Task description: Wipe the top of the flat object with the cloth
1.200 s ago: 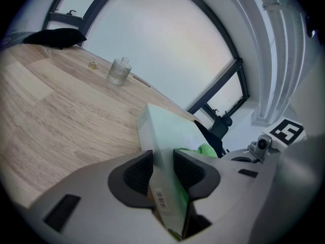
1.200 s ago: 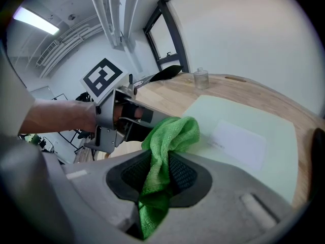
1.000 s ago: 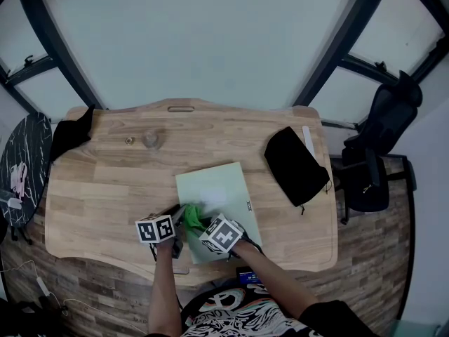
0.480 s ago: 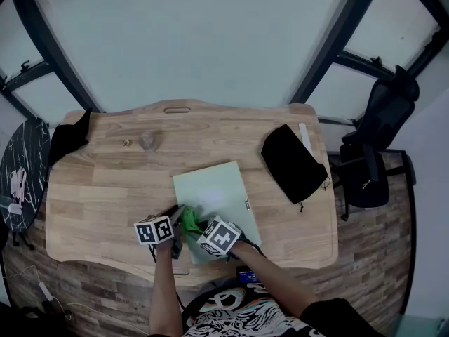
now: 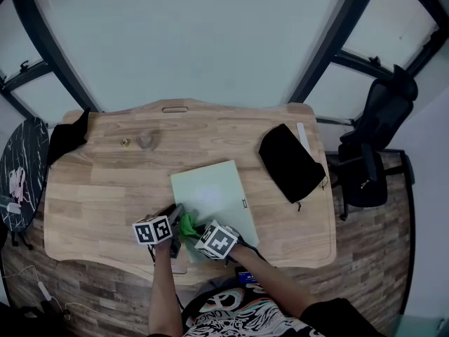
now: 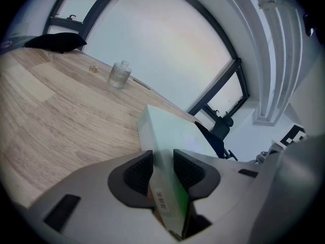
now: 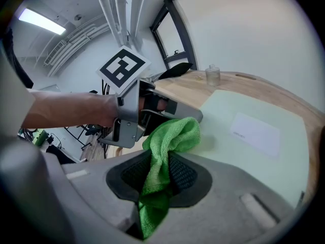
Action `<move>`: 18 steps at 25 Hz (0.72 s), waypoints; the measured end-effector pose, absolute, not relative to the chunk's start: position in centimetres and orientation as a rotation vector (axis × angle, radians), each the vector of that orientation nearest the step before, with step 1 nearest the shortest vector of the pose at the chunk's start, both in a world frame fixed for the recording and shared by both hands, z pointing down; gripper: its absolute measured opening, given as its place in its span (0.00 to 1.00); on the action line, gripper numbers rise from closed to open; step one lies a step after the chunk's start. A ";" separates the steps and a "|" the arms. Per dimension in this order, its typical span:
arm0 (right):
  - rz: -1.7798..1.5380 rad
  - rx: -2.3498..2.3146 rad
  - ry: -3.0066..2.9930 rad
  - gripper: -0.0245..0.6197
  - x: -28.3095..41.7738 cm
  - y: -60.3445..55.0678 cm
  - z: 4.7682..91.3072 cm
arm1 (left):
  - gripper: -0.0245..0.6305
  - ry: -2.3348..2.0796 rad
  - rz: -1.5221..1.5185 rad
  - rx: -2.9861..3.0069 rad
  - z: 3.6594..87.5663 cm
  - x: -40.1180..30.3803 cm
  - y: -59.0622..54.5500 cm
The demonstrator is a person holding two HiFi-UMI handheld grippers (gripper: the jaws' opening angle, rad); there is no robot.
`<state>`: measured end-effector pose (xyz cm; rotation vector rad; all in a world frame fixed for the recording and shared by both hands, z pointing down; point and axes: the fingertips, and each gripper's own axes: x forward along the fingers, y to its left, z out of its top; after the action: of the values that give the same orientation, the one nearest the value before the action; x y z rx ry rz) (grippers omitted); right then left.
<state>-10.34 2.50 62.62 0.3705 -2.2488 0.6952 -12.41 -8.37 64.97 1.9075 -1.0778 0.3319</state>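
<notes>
A flat pale-green box [image 5: 214, 201] lies on the wooden table [image 5: 98, 188], a white label [image 7: 254, 133] on its top. My left gripper [image 5: 174, 225] is shut on the box's near-left edge [image 6: 165, 184], which stands between the dark pads [image 6: 137, 174]. The right gripper [image 5: 193, 229] is shut on a green cloth [image 7: 170, 141]; the cloth's bunched end rests on the box top near that same corner, close beside the left gripper [image 7: 152, 108]. The cloth [image 5: 188, 223] shows as a green spot between the two marker cubes.
A black pouch [image 5: 289, 162] lies on the table's right side with a white strip [image 5: 302, 136] behind it. A small glass bottle [image 6: 120, 74] and a tiny gold object [image 6: 93, 68] stand far left. Black fabric [image 5: 66, 137] drapes the left corner. An office chair [image 5: 375, 146] stands right of the table.
The right gripper and cloth have slid back toward me and slightly left along the box top. The left gripper has kept its hold on the box edge.
</notes>
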 end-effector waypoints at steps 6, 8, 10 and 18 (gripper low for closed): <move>0.702 0.350 -2.252 0.18 -10.4 3.5 62.6 | 0.23 -1.086 0.332 1.907 65.0 -12.5 -8.5; 0.701 0.349 -2.256 0.18 -10.4 3.9 62.6 | 0.23 -1.089 0.328 1.906 65.0 -12.6 -8.4; 0.698 0.352 -2.261 0.18 -10.4 4.1 62.6 | 0.23 -1.094 0.319 1.907 65.0 -12.6 -8.4; 0.686 0.343 -2.274 0.18 -10.4 5.1 62.4 | 0.23 -1.103 0.317 1.916 64.9 -12.6 -8.6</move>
<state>-10.43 5.13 62.41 0.3428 -2.2741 0.6861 -12.61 -8.56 64.91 1.9163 -1.1033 0.3173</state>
